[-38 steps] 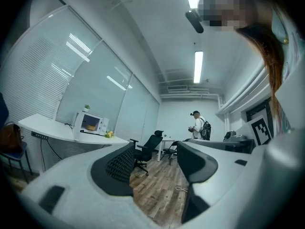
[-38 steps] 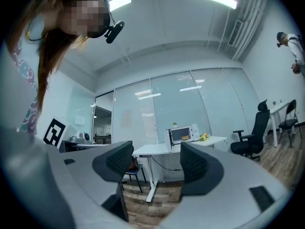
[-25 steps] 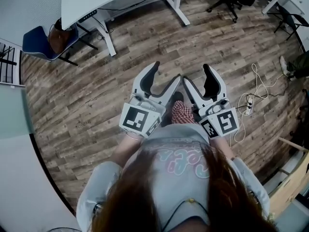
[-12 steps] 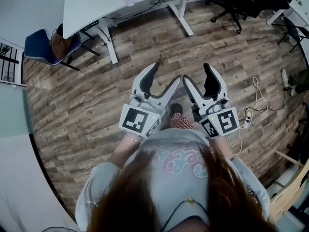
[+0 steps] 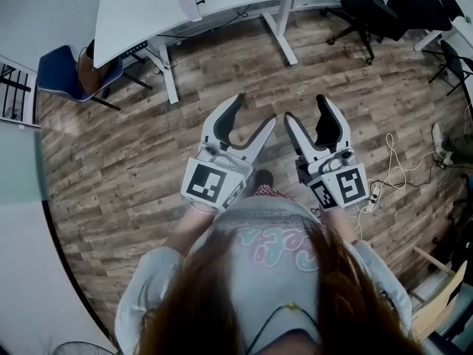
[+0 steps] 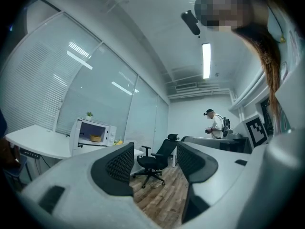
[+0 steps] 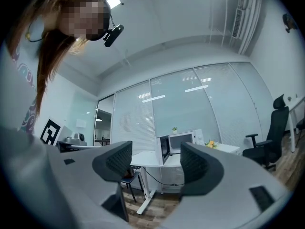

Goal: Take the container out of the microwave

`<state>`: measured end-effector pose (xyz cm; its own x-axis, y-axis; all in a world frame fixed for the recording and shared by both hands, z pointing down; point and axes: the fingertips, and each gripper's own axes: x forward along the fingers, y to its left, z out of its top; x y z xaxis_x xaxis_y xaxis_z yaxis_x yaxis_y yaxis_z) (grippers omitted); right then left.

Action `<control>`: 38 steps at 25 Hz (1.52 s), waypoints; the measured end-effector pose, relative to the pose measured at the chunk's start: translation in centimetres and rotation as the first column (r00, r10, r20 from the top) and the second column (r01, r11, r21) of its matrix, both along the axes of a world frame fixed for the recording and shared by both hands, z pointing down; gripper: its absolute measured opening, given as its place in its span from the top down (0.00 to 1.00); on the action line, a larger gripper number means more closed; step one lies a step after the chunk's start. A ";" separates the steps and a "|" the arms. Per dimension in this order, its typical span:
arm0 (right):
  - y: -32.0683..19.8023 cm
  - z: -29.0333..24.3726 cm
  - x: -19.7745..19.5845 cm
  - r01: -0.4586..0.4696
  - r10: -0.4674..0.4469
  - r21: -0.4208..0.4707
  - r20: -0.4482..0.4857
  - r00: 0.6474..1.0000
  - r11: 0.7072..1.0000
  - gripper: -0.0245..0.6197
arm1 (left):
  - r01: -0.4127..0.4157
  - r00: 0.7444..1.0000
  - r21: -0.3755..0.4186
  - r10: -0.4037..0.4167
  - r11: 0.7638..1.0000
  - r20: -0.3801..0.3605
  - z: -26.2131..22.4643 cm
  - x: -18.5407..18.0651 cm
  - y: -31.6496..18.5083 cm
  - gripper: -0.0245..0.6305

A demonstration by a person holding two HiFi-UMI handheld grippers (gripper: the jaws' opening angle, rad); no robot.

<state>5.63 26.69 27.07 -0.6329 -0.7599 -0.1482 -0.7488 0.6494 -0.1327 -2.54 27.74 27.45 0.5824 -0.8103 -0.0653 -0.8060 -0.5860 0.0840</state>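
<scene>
Right gripper view is showing the white desk (image 7: 145,159) carrying the microwave (image 7: 182,142), its door hanging open. It is lying dead ahead of the right gripper (image 7: 155,163), well apart. The left gripper (image 6: 153,159) is aiming to the microwave's right. Both are gaping, holding nothing. The container (image 6: 95,138) is sitting inside the microwave - the right side is probably lining up better.

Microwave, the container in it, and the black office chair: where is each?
microwave (image 6: 93,130), left gripper view, inner back wall.
container (image 6: 96,138), left gripper view, its yellow side.
office chair (image 6: 151,160), left gripper view, the seat.
</scene>
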 end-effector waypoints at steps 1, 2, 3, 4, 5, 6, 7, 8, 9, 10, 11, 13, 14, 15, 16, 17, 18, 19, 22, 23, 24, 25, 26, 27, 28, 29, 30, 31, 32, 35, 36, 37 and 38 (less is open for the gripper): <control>-0.6 0.0 0.3 0.003 -0.003 0.000 -0.002 1.000 1.000 0.49 | 0.003 1.000 0.000 -0.003 1.000 -0.001 0.0 0.3 -0.6 0.58; -1.2 0.1 0.5 0.007 -0.007 0.000 -0.004 1.000 1.000 0.49 | 0.006 1.000 0.000 -0.006 1.000 -0.002 0.1 0.6 -1.1 0.58; -1.7 0.2 0.8 0.011 -0.011 0.001 -0.006 1.000 1.000 0.49 | 0.010 1.000 0.001 -0.010 1.000 -0.003 0.1 0.9 -1.6 0.58; -2.2 0.2 1.0 0.015 -0.015 0.001 -0.008 1.000 1.000 0.49 | 0.014 1.000 0.002 -0.014 1.000 -0.004 0.2 1.2 -2.1 0.58; -2.6 0.3 1.3 0.021 -0.021 0.001 -0.009 1.000 1.000 0.49 | 0.018 1.000 0.003 -0.018 1.000 -0.005 0.2 1.5 -2.5 0.58; -2.9 0.3 1.6 0.027 -0.027 0.002 -0.010 1.000 1.000 0.49 | 0.022 1.000 0.005 -0.022 1.000 -0.006 0.3 1.8 -2.9 0.58; -3.3 0.3 1.8 0.034 -0.034 0.004 -0.010 0.999 0.999 0.49 | 0.026 1.000 0.006 -0.026 1.000 -0.006 0.3 2.1 -3.3 0.58; -3.6 0.4 2.1 0.040 -0.040 0.006 -0.009 0.999 0.999 0.49 | 0.031 0.999 0.006 -0.031 0.999 -0.006 0.4 2.4 -3.6 0.58; -3.9 0.4 2.4 0.043 -0.043 0.009 -0.004 0.999 0.999 0.49 | 0.038 0.999 0.006 -0.038 0.999 -0.006 0.5 2.6 -3.9 0.58; -4.1 0.5 2.6 0.044 -0.044 0.012 0.003 0.999 0.999 0.49 | 0.045 0.999 0.005 -0.045 0.999 -0.006 0.7 2.8 -4.2 0.58; -4.4 0.6 2.8 0.046 -0.046 0.014 0.009 0.999 0.999 0.49 | 0.052 0.999 0.002 -0.052 0.999 -0.006 0.9 2.8 -4.4 0.58; -4.6 0.9 3.0 0.056 -0.056 0.014 0.014 0.998 0.998 0.50 | 0.065 0.998 -0.003 -0.065 0.998 -0.004 1.2 2.9 -4.5 0.58; -4.6 1.0 3.0 0.061 -0.061 0.012 0.013 0.998 0.998 0.49 | 0.071 0.997 -0.006 -0.071 0.997 -0.002 1.4 2.9 -4.5 0.58; -4.6 1.2 3.1 0.064 -0.064 0.011 0.011 0.998 0.998 0.49 | 0.078 0.997 -0.009 -0.078 0.997 0.001 1.5 2.9 -4.5 0.58; -4.6 1.3 3.1 0.066 -0.066 0.009 0.011 0.998 0.998 0.49 | 0.087 0.996 -0.011 -0.087 0.996 0.003 1.7 2.7 -4.5 0.58; -4.7 1.3 3.1 0.068 -0.068 0.008 0.011 0.998 0.998 0.49 | 0.099 0.995 -0.012 -0.099 0.995 0.003 1.8 2.5 -4.6 0.58; -4.8 1.4 3.1 0.070 -0.070 0.006 0.012 0.997 0.998 0.49 | 0.111 0.994 -0.012 -0.111 0.994 0.001 1.8 2.2 -4.7 0.58; -5.0 1.5 3.0 0.072 -0.072 0.004 0.012 0.997 0.997 0.49 | 0.121 0.993 -0.013 -0.121 0.993 -0.002 1.8 1.9 -4.8 0.58; -5.4 1.5 2.8 0.079 -0.079 -0.003 0.012 0.997 0.997 0.49 | 0.131 0.991 -0.016 -0.131 0.991 -0.004 1.8 1.6 -5.2 0.58; -5.5 1.5 2.8 0.081 -0.081 -0.004 0.012 0.997 0.997 0.49 | 0.130 0.992 -0.017 -0.130 0.991 -0.002 1.9 1.7 -5.4 0.58; -5.6 1.5 2.8 0.082 -0.082 -0.004 0.011 0.997 0.997 0.50 | 0.128 0.992 -0.019 -0.128 0.992 0.000 2.0 1.7 -5.5 0.58; -5.7 1.5 2.8 0.082 -0.082 -0.004 0.011 0.997 0.997 0.49 | 0.126 0.992 -0.020 -0.126 0.992 0.001 2.1 1.8 -5.5 0.58; -5.8 1.5 2.9 0.082 -0.082 -0.004 0.011 0.997 0.997 0.49 | 0.125 0.992 -0.021 -0.125 0.992 0.002 2.1 1.8 -5.6 0.58; -6.0 1.5 3.0 0.082 -0.082 -0.004 0.012 0.997 0.997 0.49 | 0.124 0.992 -0.022 -0.124 0.992 0.002 2.2 1.9 -5.7 0.58; -6.2 1.4 3.0 0.083 -0.083 -0.004 0.013 0.996 0.997 0.49 | 0.125 0.992 -0.021 -0.125 0.992 0.001 2.1 1.9 -5.8 0.58; -6.4 1.4 3.0 0.084 -0.084 -0.004 0.015 0.996 0.996 0.49 | 0.126 0.992 -0.020 -0.126 0.992 0.001 2.0 1.9 -6.0 0.58; -6.6 1.3 3.0 0.085 -0.085 -0.004 0.016 0.996 0.996 0.49 | 0.126 0.992 -0.017 -0.126 0.992 0.002 1.8 1.9 -6.1 0.58; -6.7 1.3 2.9 0.087 -0.087 -0.004 0.016 0.996 0.996 0.49 | 0.126 0.992 -0.014 -0.126 0.992 0.003 1.7 1.8 -6.2 0.58; -6.8 1.3 2.8 0.089 -0.089 -0.004 0.016 0.996 0.996 0.49 | 0.125 0.992 -0.011 -0.125 0.992 0.004 1.6 1.8 -6.4 0.58; -7.1 1.3 2.5 0.102 -0.101 -0.004 0.019 0.995 0.995 0.49 | 0.125 0.992 -0.012 -0.125 0.992 0.008 1.6 1.6 -6.6 0.58; -7.1 1.3 2.4 0.106 -0.106 -0.005 0.020 0.994 0.994 0.49 | 0.126 0.992 -0.013 -0.126 0.992 0.009 1.5 1.6 -6.6 0.58; -7.2 1.3 2.3 0.110 -0.110 -0.005 0.021 0.994 0.994 0.49 | 0.127 0.992 -0.014 -0.127 0.992 0.009 1.5 1.7 -6.7 0.58; -7.2 1.2 2.2 0.113 -0.113 -0.004 0.022 0.993 0.994 0.49 | 0.127 0.992 -0.014 -0.127 0.992 0.008 1.5 1.7 -6.7 0.58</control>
